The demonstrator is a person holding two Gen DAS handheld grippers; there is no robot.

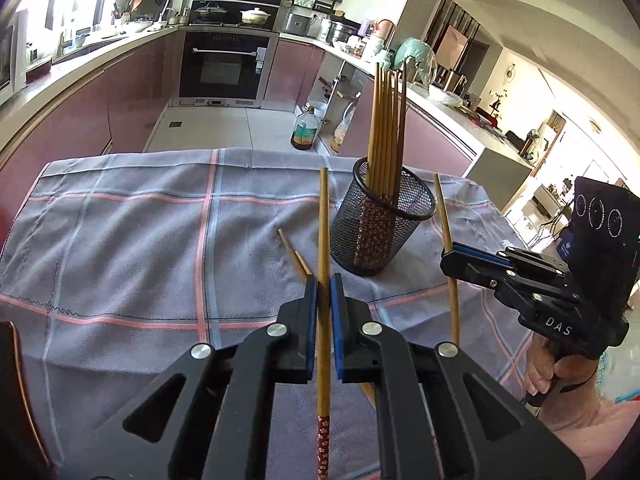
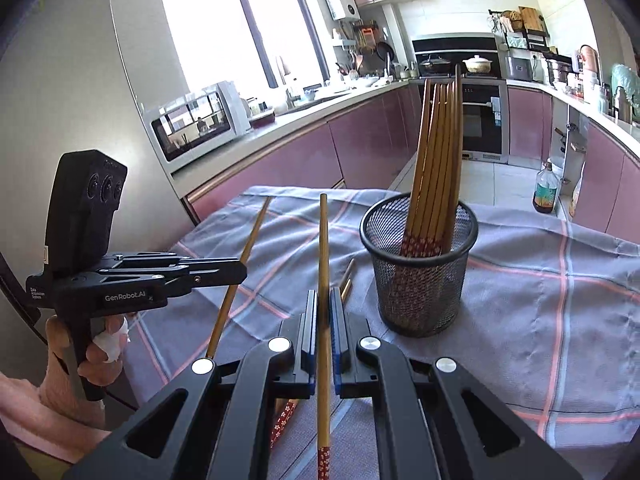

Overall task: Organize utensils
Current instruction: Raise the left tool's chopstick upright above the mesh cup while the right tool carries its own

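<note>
Each chopstick was a thin, stiff, light wooden stick, smooth enough to swivel or slide in a pinch, so a hold near the middle, as here, looked the steadiest.

The left gripper (image 1: 324, 280) had its jaws nearly together, clamped on one chopstick (image 1: 323, 216), whose plain tip stood up ahead of the jaws and whose red patterned end trailed back beneath them. The right gripper (image 2: 325, 300) pinched a second chopstick (image 2: 323, 240) the same way.

Ahead of both pairs of jaws, to their right, stood the mesh cup (image 1: 382, 224), upright, with a bundle of chopsticks (image 1: 386, 128) already leaning in it, patterned ends down.

Two more loose chopsticks (image 1: 294, 250) lay on the checked cloth (image 1: 140, 240) just beyond and below the left jaws, partly hidden by them.
</note>
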